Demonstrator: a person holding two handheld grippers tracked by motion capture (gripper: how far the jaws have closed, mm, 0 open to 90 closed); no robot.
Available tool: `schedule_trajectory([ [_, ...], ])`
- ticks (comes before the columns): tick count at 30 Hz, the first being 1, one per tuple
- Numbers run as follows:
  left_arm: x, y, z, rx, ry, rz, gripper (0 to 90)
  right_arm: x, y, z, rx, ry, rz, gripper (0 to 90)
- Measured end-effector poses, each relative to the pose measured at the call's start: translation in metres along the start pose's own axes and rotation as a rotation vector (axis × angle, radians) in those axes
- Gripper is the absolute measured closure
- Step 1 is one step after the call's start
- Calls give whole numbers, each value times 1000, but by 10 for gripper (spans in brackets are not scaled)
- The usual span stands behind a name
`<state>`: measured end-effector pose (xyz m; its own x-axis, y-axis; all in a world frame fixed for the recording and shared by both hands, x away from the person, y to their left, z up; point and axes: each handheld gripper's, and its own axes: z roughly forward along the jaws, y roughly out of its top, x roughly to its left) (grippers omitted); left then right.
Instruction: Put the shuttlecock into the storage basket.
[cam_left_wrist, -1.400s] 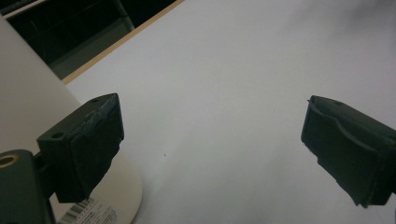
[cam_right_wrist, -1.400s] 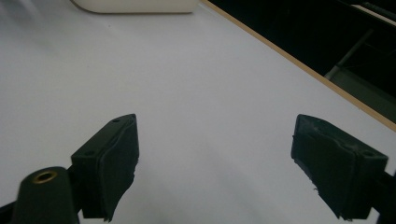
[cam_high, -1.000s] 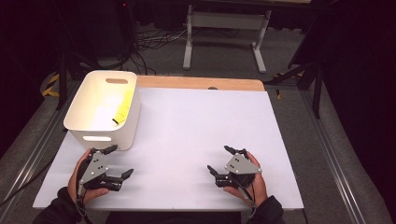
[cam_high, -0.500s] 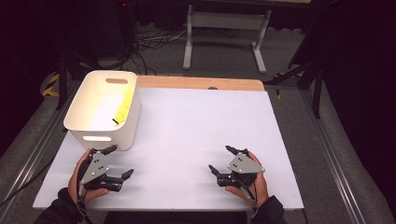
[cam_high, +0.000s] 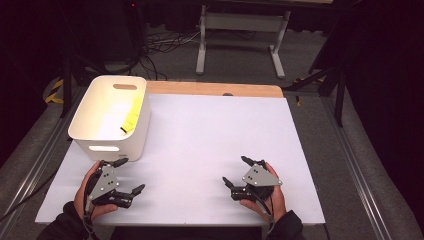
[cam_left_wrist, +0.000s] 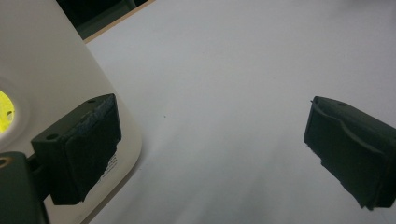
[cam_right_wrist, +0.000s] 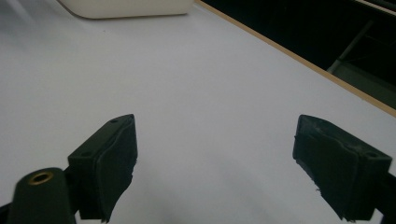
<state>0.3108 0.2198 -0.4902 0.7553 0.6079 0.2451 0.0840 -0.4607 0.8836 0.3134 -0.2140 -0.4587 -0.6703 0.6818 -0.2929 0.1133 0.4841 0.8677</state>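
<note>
Room: dark, with a grey floor, black cables and a white metal stand (cam_high: 242, 30) beyond the far end of the table.
Surface: a wooden table (cam_high: 215, 89) almost wholly covered by a white sheet (cam_high: 210, 140), with a strip of wood bare along the far edge.
Bin: a white plastic bin (cam_high: 111, 117) with handle slots stands on the sheet's far left corner; a yellow object (cam_high: 131, 115) lies inside against its right wall, too small to tell what it is.
Left gripper: left gripper (cam_high: 129, 176) is held low over the sheet just in front of the bin's near wall; jaws spread wide, nothing between them. In the left gripper view its left jaw sits close against the bin's rounded corner (cam_left_wrist: 56, 84); I cannot tell whether they touch.
Right gripper: right gripper (cam_high: 235, 171) is held over bare sheet at the near right, well apart from the bin; jaws spread wide and empty, aimed toward the bin (cam_right_wrist: 130, 7).
</note>
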Motion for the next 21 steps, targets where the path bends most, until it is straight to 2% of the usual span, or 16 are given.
schedule_trajectory([
  [8,0,0,1,8,-5,8,47,0,-1,2,-4,-1,-6,153],
  [13,0,-1,1,3,-7,-3,48,3,-1,4,3,2,-23,153],
  [15,0,0,1,10,-2,7,48,3,-1,4,3,0,-28,153],
  [21,1,0,4,17,-6,1,48,1,-3,6,7,4,-20,153],
])
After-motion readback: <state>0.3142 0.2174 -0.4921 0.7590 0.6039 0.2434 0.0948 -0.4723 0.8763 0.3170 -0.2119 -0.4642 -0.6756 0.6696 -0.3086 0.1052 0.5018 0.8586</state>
